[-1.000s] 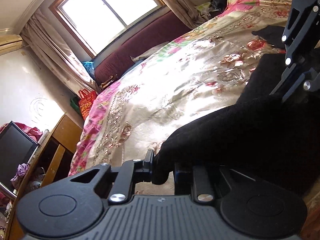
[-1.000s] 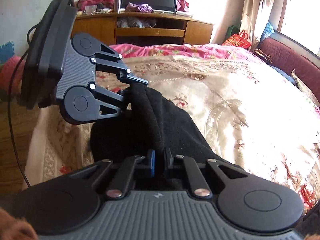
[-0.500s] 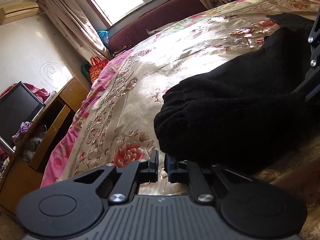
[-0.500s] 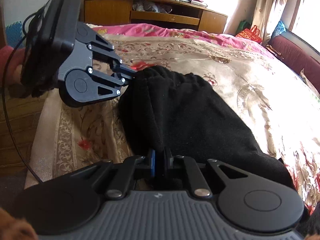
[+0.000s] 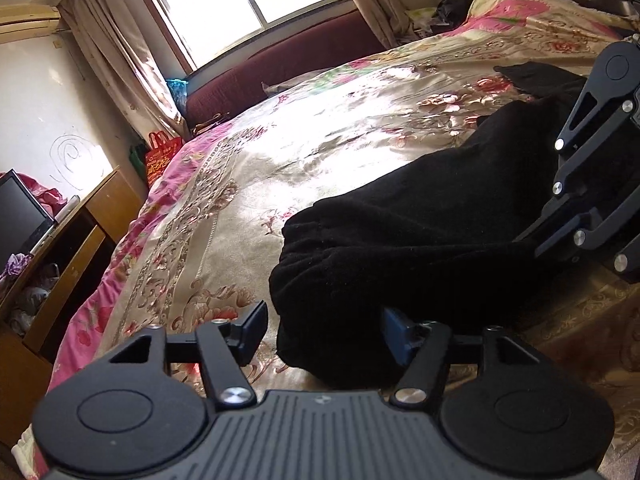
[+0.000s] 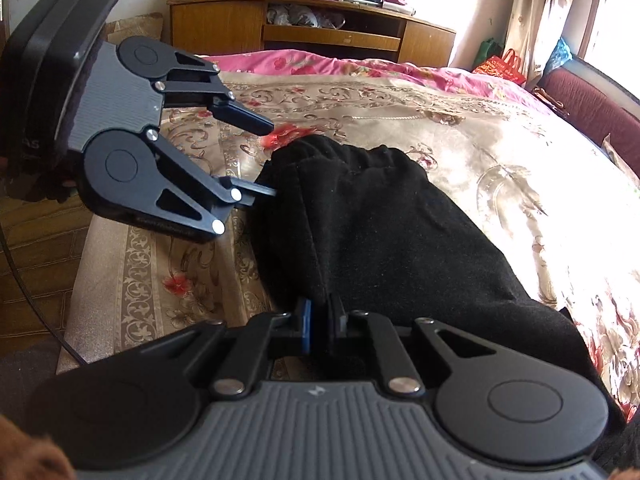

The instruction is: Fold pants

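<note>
The left tongs (image 5: 324,330) are seen pointed downward, their jaws opening; the fingers (image 5: 253,326) are spread wide, and the black pants (image 5: 420,240) lie between them without being pressed. From the right wrist view the same left tongs (image 6: 272,158) are shown parted, one finger above and one below. The right tongs (image 6: 320,322) are angled downward too, jaws nearly shut, and a fold of the pants is pinched between the pads (image 6: 306,324).

Matt fuzzy black pants (image 6: 380,232), glossy satin bedspread (image 5: 320,128)
</note>
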Available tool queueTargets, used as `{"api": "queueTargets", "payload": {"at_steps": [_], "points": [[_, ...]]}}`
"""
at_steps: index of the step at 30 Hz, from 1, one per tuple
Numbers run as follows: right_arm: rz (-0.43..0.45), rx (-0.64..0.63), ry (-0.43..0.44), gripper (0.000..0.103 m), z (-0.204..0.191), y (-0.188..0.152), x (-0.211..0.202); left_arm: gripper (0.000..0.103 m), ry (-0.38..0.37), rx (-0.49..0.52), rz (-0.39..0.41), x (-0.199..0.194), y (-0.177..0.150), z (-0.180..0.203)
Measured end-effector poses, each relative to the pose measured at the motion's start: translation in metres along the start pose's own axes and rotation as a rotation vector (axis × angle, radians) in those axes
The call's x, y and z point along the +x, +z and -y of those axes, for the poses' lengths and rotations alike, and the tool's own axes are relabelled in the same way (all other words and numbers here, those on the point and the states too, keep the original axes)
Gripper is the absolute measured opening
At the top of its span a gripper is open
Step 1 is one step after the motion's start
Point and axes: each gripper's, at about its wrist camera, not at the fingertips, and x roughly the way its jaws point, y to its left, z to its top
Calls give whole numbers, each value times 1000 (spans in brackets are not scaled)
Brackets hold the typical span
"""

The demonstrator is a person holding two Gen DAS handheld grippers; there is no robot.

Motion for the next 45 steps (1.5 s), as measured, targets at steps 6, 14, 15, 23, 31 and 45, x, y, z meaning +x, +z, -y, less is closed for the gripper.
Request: {"api": "queueTargets", "payload": {"at_steps": [6, 14, 15, 23, 31, 45], "points": [[-14, -44, -2, 9, -6, 0, 3, 85, -138, -105, -78, 34, 2, -19], [15, -37, 44, 2, -6, 9, -14, 39, -148, -133, -62, 17, 2, -26], [29, -33, 82, 1, -11, 12, -19, 38, -138, -136, -53, 10, 2, -28], [73, -63, 34, 2, -30, 13, -8, 25, -94, -228, -94, 10, -13, -43], [55, -170, -102, 44, -28, 7, 23, 84, -129, -168, -1, 13, -1, -39], [199, -178, -17, 0, -47, 40, -18, 44, -155, -194, 3, 0, 1, -43]]}}
